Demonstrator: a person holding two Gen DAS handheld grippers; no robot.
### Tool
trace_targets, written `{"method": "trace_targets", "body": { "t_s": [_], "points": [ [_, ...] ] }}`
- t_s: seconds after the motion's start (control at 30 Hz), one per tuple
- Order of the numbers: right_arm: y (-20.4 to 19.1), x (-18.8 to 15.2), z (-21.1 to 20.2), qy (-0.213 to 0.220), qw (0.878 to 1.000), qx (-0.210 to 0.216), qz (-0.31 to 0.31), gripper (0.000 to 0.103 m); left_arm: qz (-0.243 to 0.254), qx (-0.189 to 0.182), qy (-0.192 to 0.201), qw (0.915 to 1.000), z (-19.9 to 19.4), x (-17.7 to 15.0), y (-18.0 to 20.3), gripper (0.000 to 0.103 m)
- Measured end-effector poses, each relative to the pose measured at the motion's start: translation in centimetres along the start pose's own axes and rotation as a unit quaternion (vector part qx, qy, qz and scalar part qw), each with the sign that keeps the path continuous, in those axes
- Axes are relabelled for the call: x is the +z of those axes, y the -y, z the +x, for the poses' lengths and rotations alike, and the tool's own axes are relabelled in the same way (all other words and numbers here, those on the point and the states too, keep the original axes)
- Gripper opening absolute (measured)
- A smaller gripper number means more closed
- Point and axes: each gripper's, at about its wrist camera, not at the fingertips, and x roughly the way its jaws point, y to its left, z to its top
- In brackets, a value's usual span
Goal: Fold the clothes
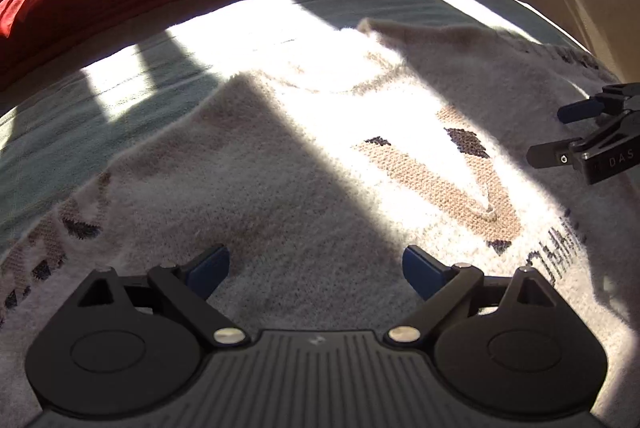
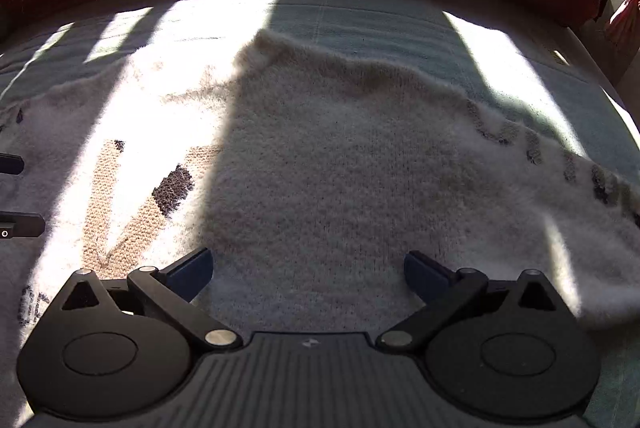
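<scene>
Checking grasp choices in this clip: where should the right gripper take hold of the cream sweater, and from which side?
Probably the sweater's patterned edge on the right, approached from the right. It lies flat on the pale green bedcover, so only an edge offers a pinchable fold. The right gripper is open above mid-fabric.

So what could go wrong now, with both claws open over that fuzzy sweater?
1. The sweater is fuzzy knit; the left claw or right claw might snag fibres, or pinch the sheet underneath too.
2. Harsh sun and shadow hide the edges, so a claw could miss the hem.
3. The far edge lies rumpled; folding now might lock in creases.
</scene>
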Motion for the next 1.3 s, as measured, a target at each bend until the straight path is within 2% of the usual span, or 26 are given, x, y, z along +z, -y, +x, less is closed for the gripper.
{"method": "trace_targets", "body": {
  "t_s": [0.1,0.17,0.2,0.3,0.53,0.73,0.83,0.93,1.03,1.13,1.23,1.3],
  "points": [
    [-0.9,-0.4,-0.4,-0.001,0.999,0.009,-0.035,0.103,-0.002,-0.022,-0.006,0.9997,-0.6,-0.9,1.0,0.093],
    [-1.2,-1.4,0.6,-0.026,0.998,0.009,-0.056,0.103,0.005,-0.028,-0.024,0.9993,-0.3,-2.2,1.9,0.093],
    [-1.2,-2.0,0.8,-0.027,0.997,0.009,-0.065,0.103,0.010,-0.028,-0.036,0.9989,-0.1,-2.9,2.2,0.093],
    [-1.0,-2.6,0.8,-0.014,0.997,0.018,-0.075,0.103,0.015,-0.018,-0.030,0.9993,-0.4,-4.6,2.5,0.094],
    [-0.3,-3.1,0.7,-0.006,0.996,0.037,-0.079,0.103,0.000,-0.012,-0.042,0.9990,-1.9,-5.8,2.4,0.094],
    [0.4,-4.3,-1.2,-0.014,0.992,0.044,-0.118,0.103,0.005,-0.006,-0.070,0.9975,-3.8,-8.2,2.7,0.094],
    [1.2,-6.0,-2.7,-0.035,0.990,0.045,-0.132,0.103,-0.004,-0.004,-0.095,0.9955,-4.5,-9.0,2.6,0.094],
    [1.3,-7.2,-4.4,-0.041,0.986,0.043,-0.157,0.103,-0.004,0.002,-0.094,0.9955,-5.4,-8.6,2.9,0.094],
    [0.3,-7.2,-6.0,-0.020,0.979,0.072,-0.187,0.103,0.043,-0.018,-0.053,0.9975,-5.6,-7.1,4.5,0.094],
    [-1.6,-6.3,-5.9,0.003,0.969,0.131,-0.208,0.103,0.088,-0.044,-0.031,0.9947,-4.0,-5.6,6.0,0.094],
    [-3.5,-5.4,-4.3,0.003,0.958,0.182,-0.221,0.103,0.085,-0.047,-0.042,0.9944,-2.3,-5.5,5.4,0.094],
    [-3.6,-5.4,-3.1,-0.012,0.957,0.186,-0.223,0.103,0.076,-0.046,-0.053,0.9946,-1.6,-5.7,4.6,0.094]
  ]
}}
